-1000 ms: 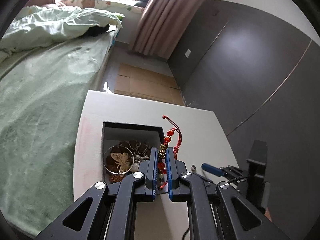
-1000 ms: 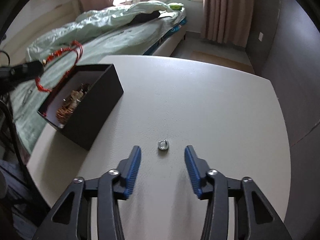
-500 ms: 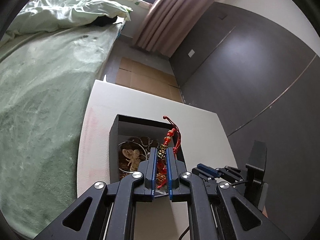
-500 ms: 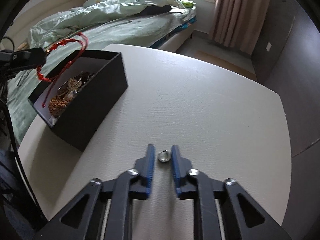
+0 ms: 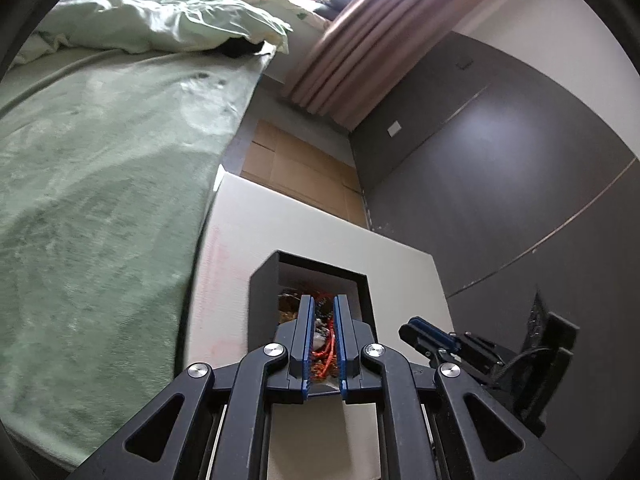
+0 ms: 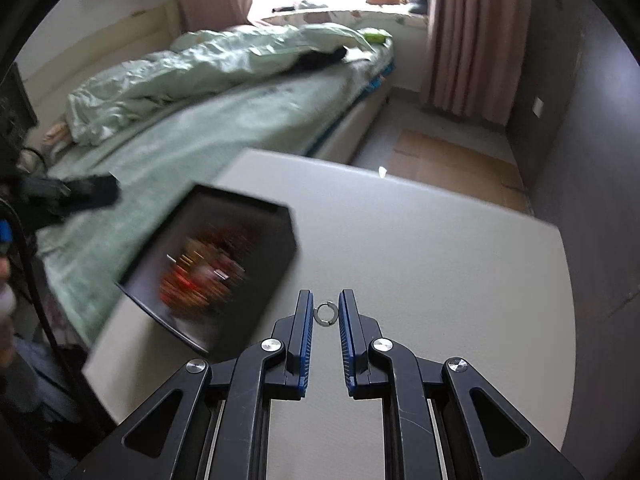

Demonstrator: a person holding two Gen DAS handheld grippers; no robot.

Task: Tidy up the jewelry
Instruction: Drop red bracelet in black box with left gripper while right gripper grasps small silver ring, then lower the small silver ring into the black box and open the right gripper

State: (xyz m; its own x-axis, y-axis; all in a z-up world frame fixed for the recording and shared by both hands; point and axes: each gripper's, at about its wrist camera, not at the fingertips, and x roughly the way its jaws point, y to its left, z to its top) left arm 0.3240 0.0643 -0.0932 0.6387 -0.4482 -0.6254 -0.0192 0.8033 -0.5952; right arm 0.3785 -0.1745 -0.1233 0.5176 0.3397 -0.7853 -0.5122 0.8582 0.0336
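A black jewelry box (image 5: 264,292) stands on the white table (image 5: 240,240) and holds mixed jewelry. My left gripper (image 5: 323,308) hovers over the box with its jaws slightly apart; the red beaded bracelet (image 5: 326,350) lies in the box, seen through the gap. In the right wrist view the box (image 6: 276,256) is blurred at left. My right gripper (image 6: 325,312) is shut on a small silver ring (image 6: 325,313), held lifted off the table (image 6: 440,260).
A bed with a green cover (image 5: 100,200) runs along the table's left side. A dark wall (image 5: 520,180) stands to the right. Cardboard (image 5: 296,168) lies on the floor beyond the table. The right gripper shows in the left wrist view (image 5: 428,338).
My left gripper moved over the box and opened a little, dropping the red bracelet into it. My right gripper closed on the silver ring and lifted it toward the box.
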